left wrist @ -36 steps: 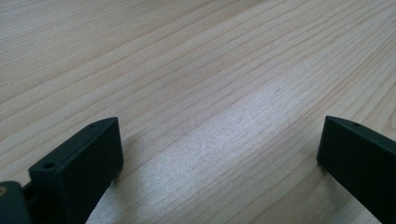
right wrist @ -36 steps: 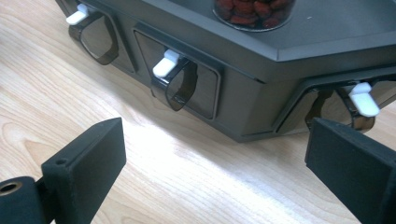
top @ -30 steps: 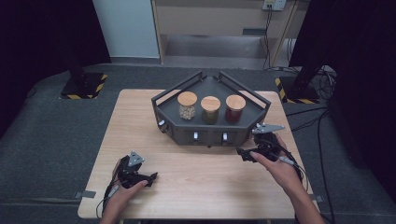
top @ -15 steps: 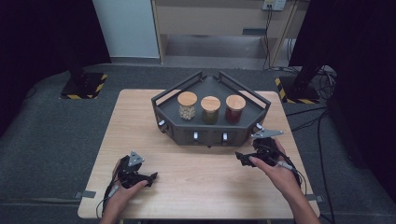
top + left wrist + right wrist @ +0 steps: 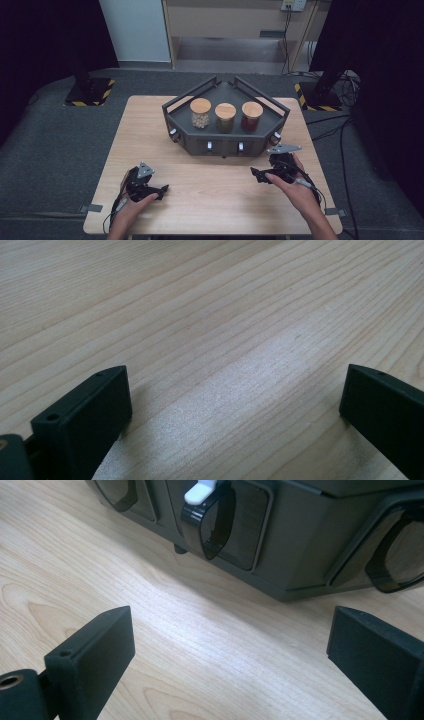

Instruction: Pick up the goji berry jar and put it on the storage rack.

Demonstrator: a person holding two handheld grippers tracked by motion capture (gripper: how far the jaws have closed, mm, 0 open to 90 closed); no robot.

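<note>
Near the dark rack (image 5: 300, 540), the right tongs (image 5: 230, 650) gape wide, holding nothing.

Each of the person's 2 hands carries a black tool. The left gripper (image 5: 161, 190) is a chunky black body with a small grey 3-cornered plate (image 5: 144, 169) on top, at about 12 o'clock of the hand, and a thin dark cable (image 5: 114, 211) trailing from it toward 7 o'clock. The right gripper (image 5: 256, 174) is black too, topped by a longer grey plate (image 5: 283, 148), with black cables (image 5: 309, 183) looping off toward 4 o'clock. Both forearms are bare, with no sleeve in sight. Seen from each gripper's own camera, the 2 jaws are matte black blocks with flat, slanted faces; the left-hand block has a small round hole (image 5: 52, 416) in its top, and beside it sits a brass-coloured screw (image 5: 9, 681).
</note>
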